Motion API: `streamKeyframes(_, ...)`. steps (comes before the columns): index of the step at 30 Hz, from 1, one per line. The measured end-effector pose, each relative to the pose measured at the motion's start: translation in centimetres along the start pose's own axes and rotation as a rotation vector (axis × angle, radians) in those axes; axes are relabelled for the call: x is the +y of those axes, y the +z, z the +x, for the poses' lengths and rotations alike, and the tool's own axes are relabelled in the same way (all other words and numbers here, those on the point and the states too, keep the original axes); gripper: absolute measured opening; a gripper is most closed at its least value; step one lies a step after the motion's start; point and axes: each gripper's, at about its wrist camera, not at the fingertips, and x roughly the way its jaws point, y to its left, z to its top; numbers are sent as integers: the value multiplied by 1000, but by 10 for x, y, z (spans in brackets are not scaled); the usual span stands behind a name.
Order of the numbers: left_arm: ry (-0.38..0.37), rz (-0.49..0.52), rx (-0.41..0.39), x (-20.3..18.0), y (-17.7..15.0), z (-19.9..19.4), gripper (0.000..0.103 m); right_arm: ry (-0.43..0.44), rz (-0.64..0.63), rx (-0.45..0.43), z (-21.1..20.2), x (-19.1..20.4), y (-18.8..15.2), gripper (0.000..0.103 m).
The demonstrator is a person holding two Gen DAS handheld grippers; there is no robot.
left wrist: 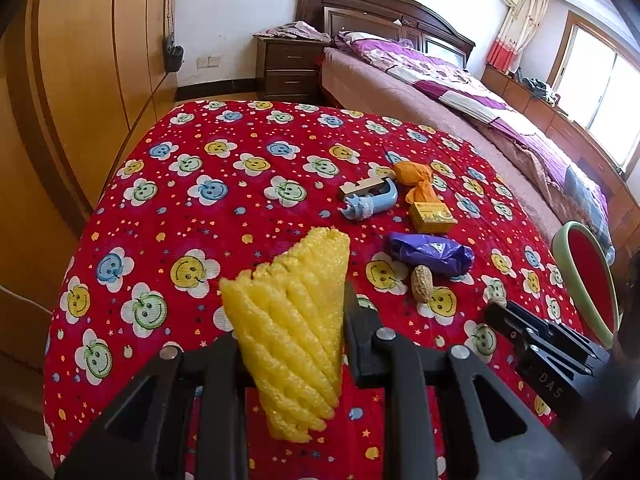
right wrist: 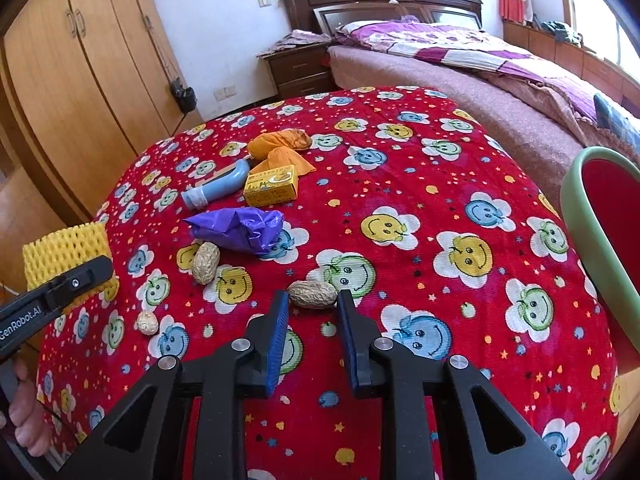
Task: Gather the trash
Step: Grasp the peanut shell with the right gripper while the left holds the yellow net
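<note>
My left gripper [left wrist: 288,332] is shut on a yellow foam fruit net [left wrist: 292,320] and holds it above the red smiley tablecloth [left wrist: 200,168]; the net also shows in the right wrist view [right wrist: 64,252]. My right gripper [right wrist: 312,300] is open just in front of a peanut shell [right wrist: 313,294] that lies between its fingertips. More trash lies beyond: a second peanut shell [right wrist: 205,262], a small shell [right wrist: 147,322], a crumpled purple bag [right wrist: 244,230], a yellow box [right wrist: 272,190], an orange wrapper [right wrist: 280,146] and a blue plastic tube [right wrist: 218,190].
A green-rimmed red basin [right wrist: 592,216] stands at the table's right edge. A wooden wardrobe [right wrist: 80,80] is on the left. A bed [right wrist: 500,76] and a nightstand [right wrist: 300,66] are behind the table.
</note>
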Motion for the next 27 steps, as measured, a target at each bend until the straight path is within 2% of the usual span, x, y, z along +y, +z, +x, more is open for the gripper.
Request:
streamKeyframes(7, -8, 16, -5, -8, -1, -4, 25, -6, 18, -37, -22, -6, -2, 24)
streamKeyframes(27, -98, 103, 12, -58, -3, -14, 25, -143, 62, -216, -93, -46, -4, 24)
